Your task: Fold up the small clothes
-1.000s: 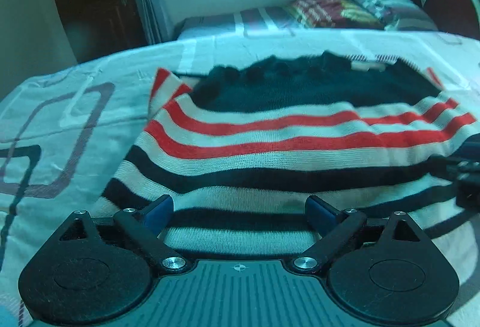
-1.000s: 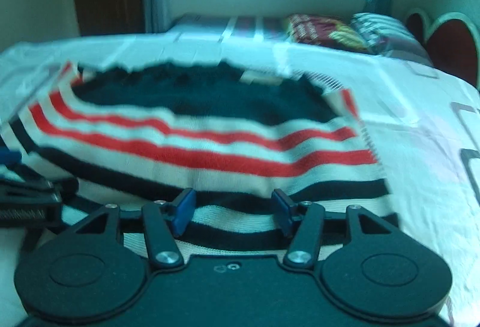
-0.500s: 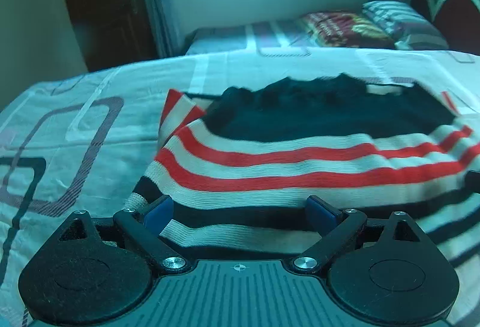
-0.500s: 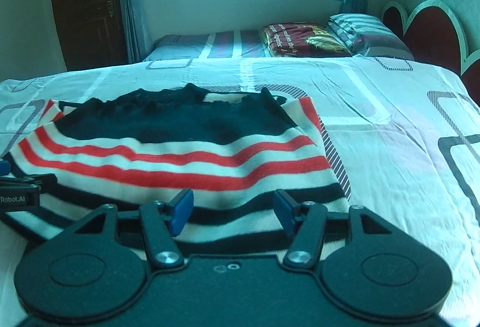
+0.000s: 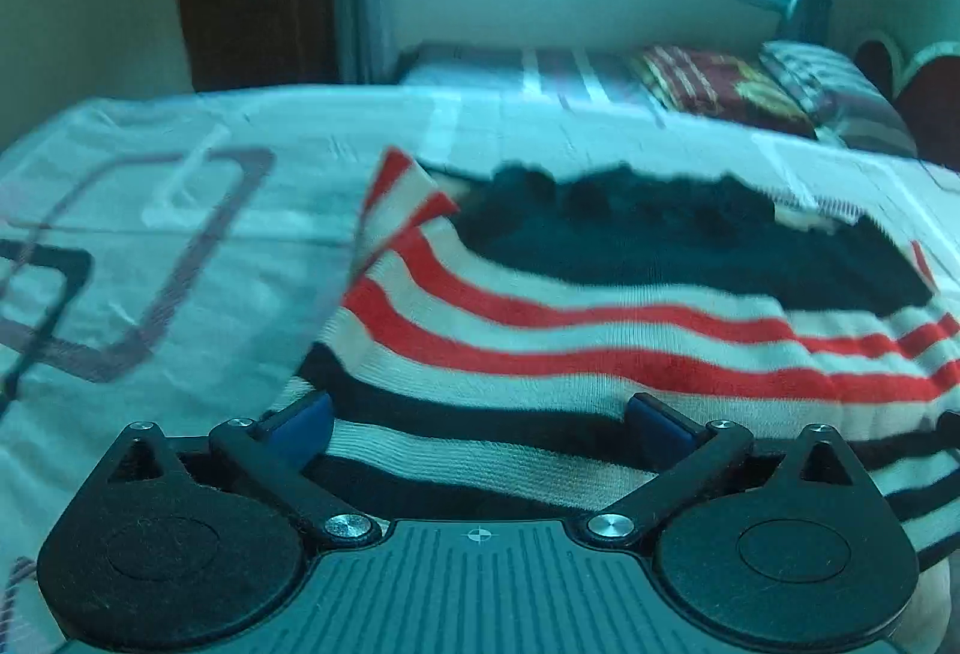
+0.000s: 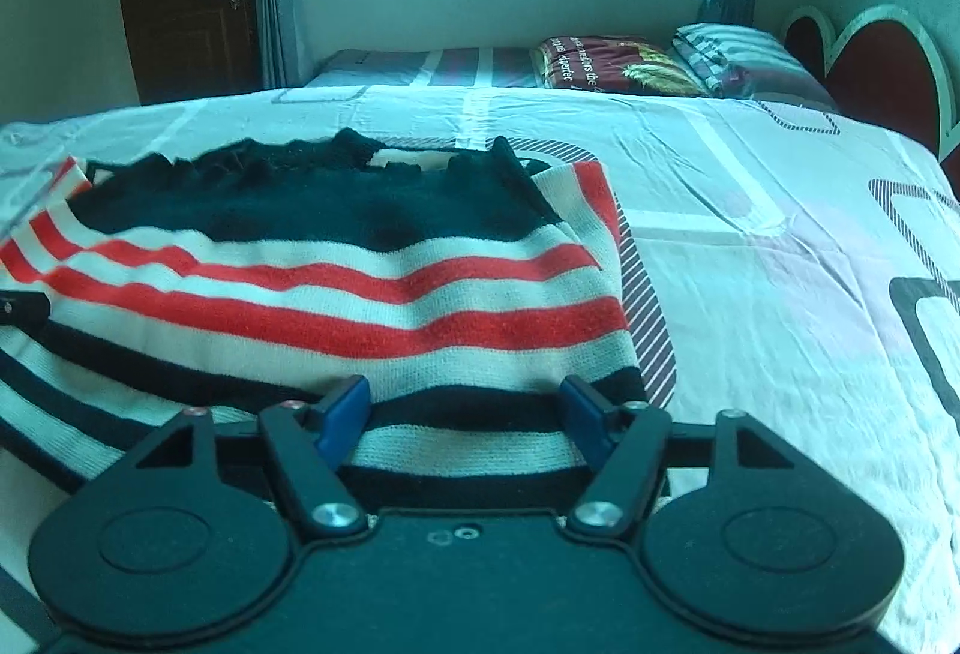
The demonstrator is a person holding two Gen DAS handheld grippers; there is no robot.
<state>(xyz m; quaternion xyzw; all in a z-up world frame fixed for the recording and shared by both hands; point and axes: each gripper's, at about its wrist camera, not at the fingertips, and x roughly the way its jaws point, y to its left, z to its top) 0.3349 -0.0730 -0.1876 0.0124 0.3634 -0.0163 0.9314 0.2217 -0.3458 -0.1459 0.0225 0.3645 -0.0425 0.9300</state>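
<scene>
A knitted sweater (image 5: 600,354) with a dark top and red, white and dark stripes lies flat on the patterned bed sheet (image 5: 180,294). My left gripper (image 5: 477,414) sits at the sweater's near hem by its left corner. Its jaws are opening, and the hem lies between the blue pads without being pinched. In the right wrist view the same sweater (image 6: 330,294) fills the left half. My right gripper (image 6: 462,402) stands open at the hem near the right corner, with the striped edge between its pads. The left gripper's tip (image 6: 18,306) shows at that view's left edge.
The bed sheet (image 6: 780,264) stretches away to the right of the sweater. Beyond it lie a dark red pillow (image 6: 612,63) and a striped pillow (image 6: 738,54), with a red heart-shaped headboard (image 6: 870,72) at the right. A window and a wooden door stand at the back.
The left gripper has slid left along the hem to the sweater's left corner and its jaws stand wider. The right gripper has slid right to the right corner. The sweater lies as before.
</scene>
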